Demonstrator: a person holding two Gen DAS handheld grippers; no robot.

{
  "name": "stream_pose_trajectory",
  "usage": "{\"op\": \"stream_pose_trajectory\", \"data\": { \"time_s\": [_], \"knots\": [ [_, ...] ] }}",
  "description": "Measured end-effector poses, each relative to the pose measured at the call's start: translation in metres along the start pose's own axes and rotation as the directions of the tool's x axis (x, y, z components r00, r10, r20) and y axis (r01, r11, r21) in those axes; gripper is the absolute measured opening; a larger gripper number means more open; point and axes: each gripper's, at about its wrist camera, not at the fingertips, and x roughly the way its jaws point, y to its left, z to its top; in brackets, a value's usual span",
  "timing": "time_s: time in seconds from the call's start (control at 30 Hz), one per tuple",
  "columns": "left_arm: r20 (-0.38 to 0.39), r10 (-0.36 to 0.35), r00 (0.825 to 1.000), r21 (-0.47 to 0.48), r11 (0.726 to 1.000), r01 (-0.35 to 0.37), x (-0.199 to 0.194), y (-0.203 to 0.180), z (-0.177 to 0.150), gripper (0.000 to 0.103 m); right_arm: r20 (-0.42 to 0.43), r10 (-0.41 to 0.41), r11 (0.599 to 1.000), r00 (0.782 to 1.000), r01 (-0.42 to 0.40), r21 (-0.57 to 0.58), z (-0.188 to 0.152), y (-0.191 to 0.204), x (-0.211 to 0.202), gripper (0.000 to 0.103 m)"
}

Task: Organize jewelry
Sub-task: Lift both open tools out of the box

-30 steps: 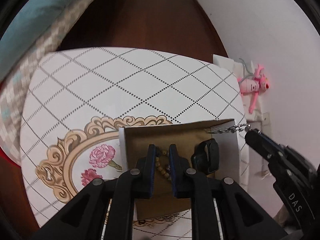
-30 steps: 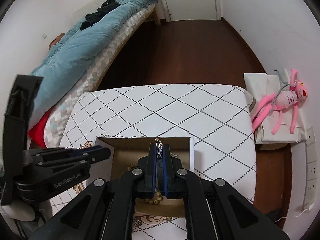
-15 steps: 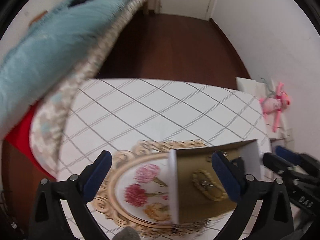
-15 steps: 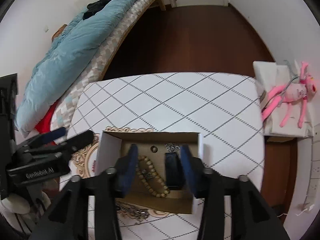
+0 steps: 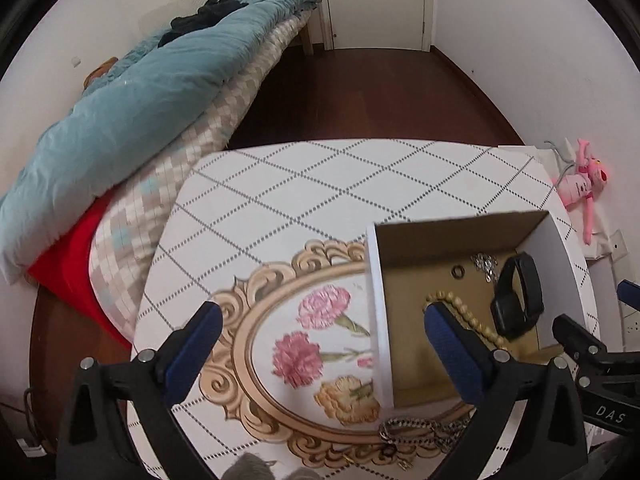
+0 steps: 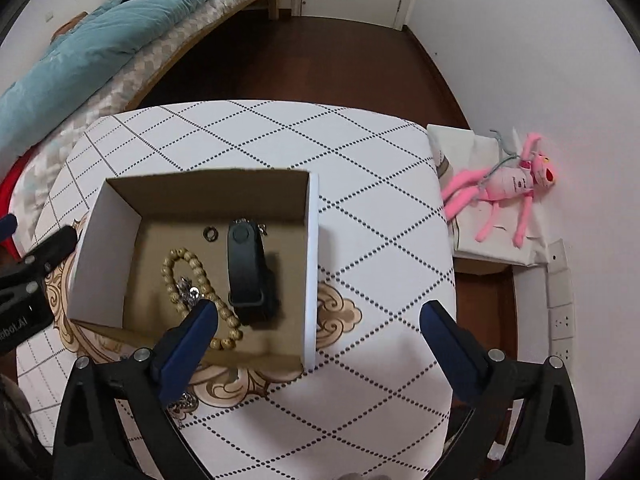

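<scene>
Both wrist views look steeply down from close above, sharing the open box (image 5: 460, 236) (image 6: 192, 188) and table (image 5: 320, 184) (image 6: 360, 200).

Around your patterned table (image 6: 360, 152)
Left of it your bed's blue duvet (image 5: 132, 92); right, a pink plush toy (image 6: 504, 188) against the wall.

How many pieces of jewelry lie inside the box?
4 at least: a bead bracelet at the left, a black watch in the middle, a small ring near the far wall, and a silver chain beside it. The watch may hide more.
</scene>
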Motion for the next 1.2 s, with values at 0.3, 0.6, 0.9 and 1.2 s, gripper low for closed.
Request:
{"op": "stream_pose_trajectory", "data": {
  "time_s": [0.3,0.6,0.9,1.2],
  "knots": [
    [0.045,-0.037,0.998,-0.024,0.999,0.038,-0.035,-0.001,-0.017,0.103,0.080,-0.007,0.999,0.997,0.004,0.041,-0.017,-0.006,-0.035,0.102],
    [0.123,-0.074,0.990,-0.049,0.996,0.081,-0.091,-0.001,-0.031,0.103,0.203,-0.022,0.997,0.979,0.006,0.081,-0.036,-0.014,-0.095,0.102],
    [0.171,-0.073,0.983,-0.089,0.992,0.090,-0.139,0.009,-0.039,0.103,0.285,0.009,0.992,0.958,-0.046,0.121,-0.054,-0.021,-0.150,0.102],
    [0.120,0.006,0.993,-0.132,0.991,0.010,-0.120,0.028,-0.072,0.103,0.213,0.057,0.988,0.975,-0.086,0.129,-0.084,-0.011,-0.139,0.102]
  ]
}}
